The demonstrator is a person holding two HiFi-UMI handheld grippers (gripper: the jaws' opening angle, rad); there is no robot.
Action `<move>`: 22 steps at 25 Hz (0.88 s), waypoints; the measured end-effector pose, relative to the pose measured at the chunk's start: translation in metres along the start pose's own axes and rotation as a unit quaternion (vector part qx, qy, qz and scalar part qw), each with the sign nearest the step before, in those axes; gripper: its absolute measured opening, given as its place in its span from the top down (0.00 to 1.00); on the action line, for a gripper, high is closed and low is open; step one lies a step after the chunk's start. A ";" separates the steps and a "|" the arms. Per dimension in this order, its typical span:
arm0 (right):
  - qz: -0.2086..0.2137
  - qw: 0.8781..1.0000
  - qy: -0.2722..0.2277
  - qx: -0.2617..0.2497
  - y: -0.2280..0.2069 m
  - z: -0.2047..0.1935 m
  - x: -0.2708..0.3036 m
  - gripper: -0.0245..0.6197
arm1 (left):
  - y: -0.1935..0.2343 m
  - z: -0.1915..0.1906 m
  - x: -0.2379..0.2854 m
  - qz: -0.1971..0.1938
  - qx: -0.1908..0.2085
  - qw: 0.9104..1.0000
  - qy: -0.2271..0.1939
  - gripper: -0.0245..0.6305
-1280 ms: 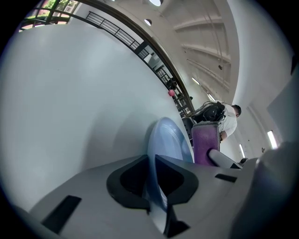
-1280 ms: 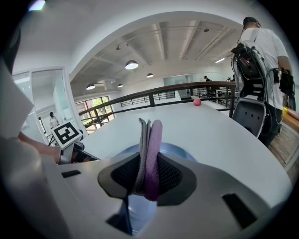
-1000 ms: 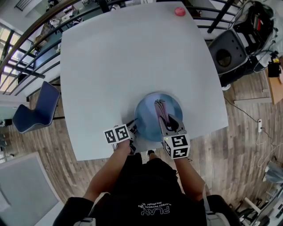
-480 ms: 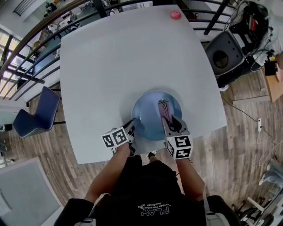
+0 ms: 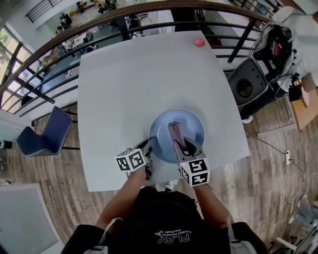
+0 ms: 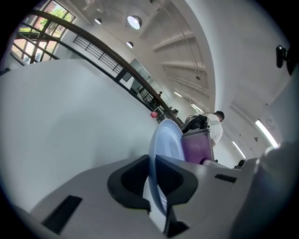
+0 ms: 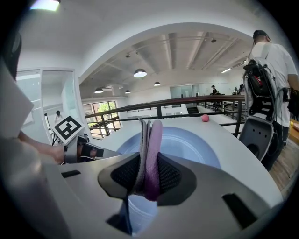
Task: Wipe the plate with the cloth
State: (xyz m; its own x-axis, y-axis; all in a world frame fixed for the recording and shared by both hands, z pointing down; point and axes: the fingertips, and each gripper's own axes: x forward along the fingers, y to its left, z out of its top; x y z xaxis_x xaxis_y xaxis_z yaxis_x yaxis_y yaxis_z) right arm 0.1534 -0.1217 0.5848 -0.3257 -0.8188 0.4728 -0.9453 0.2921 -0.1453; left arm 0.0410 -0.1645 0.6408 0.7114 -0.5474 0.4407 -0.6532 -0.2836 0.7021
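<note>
A round blue plate (image 5: 185,124) is at the near edge of the white table (image 5: 129,84). My left gripper (image 5: 148,147) is shut on the plate's left rim, which runs edge-on between its jaws in the left gripper view (image 6: 152,163). The plate (image 6: 164,140) looks tilted there. My right gripper (image 5: 183,144) is shut on a folded purple and grey cloth (image 5: 177,134) that lies over the plate's middle. In the right gripper view the cloth (image 7: 148,144) stands upright between the pads, with the plate (image 7: 191,142) behind it and the left gripper (image 7: 86,151) at its left.
A small pink ball (image 5: 199,41) lies at the table's far right corner. A blue chair (image 5: 44,134) stands left of the table and a dark chair (image 5: 246,84) to its right. A black railing (image 5: 149,12) runs behind. A person with a backpack (image 7: 268,60) stands at the right.
Both grippers have risen together, taking the plate's rim and the cloth with them. The grips have not changed. The head view has shifted, so the table sits lower in the picture.
</note>
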 end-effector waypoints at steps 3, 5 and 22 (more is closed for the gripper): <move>0.015 1.000 0.000 -0.027 0.019 0.014 0.008 0.80 | -0.006 0.016 -0.006 -0.005 0.012 1.000 -0.015 0.90; 0.024 0.999 0.001 -0.044 0.030 0.022 0.013 0.80 | -0.009 0.023 -0.010 -0.009 0.017 1.000 -0.022 0.90; 0.049 0.993 0.000 -0.105 0.074 0.047 0.035 0.80 | -0.034 0.057 -0.042 -0.044 0.036 0.996 -0.065 0.90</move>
State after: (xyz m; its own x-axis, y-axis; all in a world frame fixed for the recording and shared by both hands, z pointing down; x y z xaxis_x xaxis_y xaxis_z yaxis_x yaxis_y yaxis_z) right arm 0.0711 -0.1515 0.5499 -0.4160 -0.7810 0.4658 -0.8842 0.4670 -0.0067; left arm 0.0185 -0.1767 0.5660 0.7302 -0.6137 0.3003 -0.6099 -0.3873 0.6914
